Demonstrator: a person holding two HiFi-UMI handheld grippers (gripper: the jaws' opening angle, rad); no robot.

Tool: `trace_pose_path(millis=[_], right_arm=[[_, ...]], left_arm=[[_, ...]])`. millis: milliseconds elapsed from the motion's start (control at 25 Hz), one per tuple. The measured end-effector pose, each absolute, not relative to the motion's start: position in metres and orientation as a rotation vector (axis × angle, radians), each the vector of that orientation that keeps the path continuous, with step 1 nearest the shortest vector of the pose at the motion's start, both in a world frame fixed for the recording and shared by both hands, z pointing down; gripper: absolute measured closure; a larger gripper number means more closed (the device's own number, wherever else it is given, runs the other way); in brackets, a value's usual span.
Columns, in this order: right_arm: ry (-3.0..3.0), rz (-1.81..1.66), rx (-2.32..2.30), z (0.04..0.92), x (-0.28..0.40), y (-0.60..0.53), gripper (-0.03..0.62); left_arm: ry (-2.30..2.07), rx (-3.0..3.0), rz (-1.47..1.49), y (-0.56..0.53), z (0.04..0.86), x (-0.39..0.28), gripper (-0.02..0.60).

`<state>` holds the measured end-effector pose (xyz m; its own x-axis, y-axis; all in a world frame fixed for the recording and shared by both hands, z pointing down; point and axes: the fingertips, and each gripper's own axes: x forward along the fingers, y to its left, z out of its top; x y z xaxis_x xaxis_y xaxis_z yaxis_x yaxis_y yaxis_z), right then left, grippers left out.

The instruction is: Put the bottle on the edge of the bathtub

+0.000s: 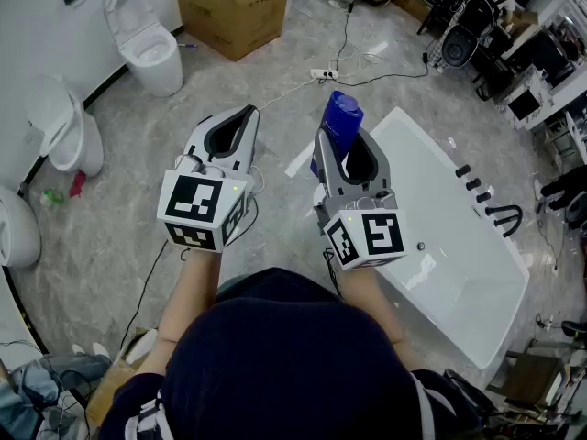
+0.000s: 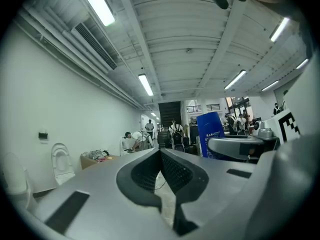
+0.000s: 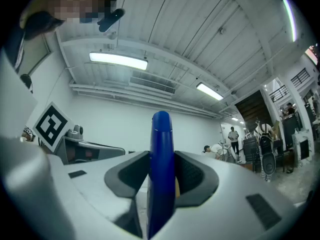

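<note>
Jaws: right gripper (image 1: pixel 337 147) clamped on upright blue bottle (image 1: pixel 342 117); left gripper (image 1: pixel 246 115) closed, empty. Step: transport. Next, likely: set bottle level on bathtub (image 1: pixel 417 131) rim, release

Floor (image 1: pixel 128 218): grey marbled tile. On it stood a white bathtub (image 1: pixel 431 200) at right, a toilet (image 1: pixel 151 53) and a second toilet (image 1: pixel 73 136) along the left wall, a cardboard box (image 1: pixel 234 16) beyond, and a power strip (image 1: pixel 323 74) with trailing cables.
</note>
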<state>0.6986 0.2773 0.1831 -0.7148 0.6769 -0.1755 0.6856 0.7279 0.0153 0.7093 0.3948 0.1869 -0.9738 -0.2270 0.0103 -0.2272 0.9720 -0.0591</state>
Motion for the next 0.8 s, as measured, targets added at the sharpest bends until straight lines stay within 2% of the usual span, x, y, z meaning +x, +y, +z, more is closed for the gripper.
trace_pose_path(millis=[440, 600, 800], right_arm=[[2.763, -0.093, 1.101, 0.197, 0.662, 0.267, 0.424], [2.8, -0.082, 1.05, 0.212, 0.623, 0.27, 0.425], [2.837, -0.039, 0.941, 0.216, 0.549, 0.283, 0.424]], left_arm=[[-3.117, 0.326, 0.099, 0.388, 0.21, 0.685, 0.56], [-3.096, 0.37, 0.07, 0.399, 0.226, 0.645, 0.56], [-3.09, 0.48, 0.074, 0.415, 0.228, 0.564, 0.56]])
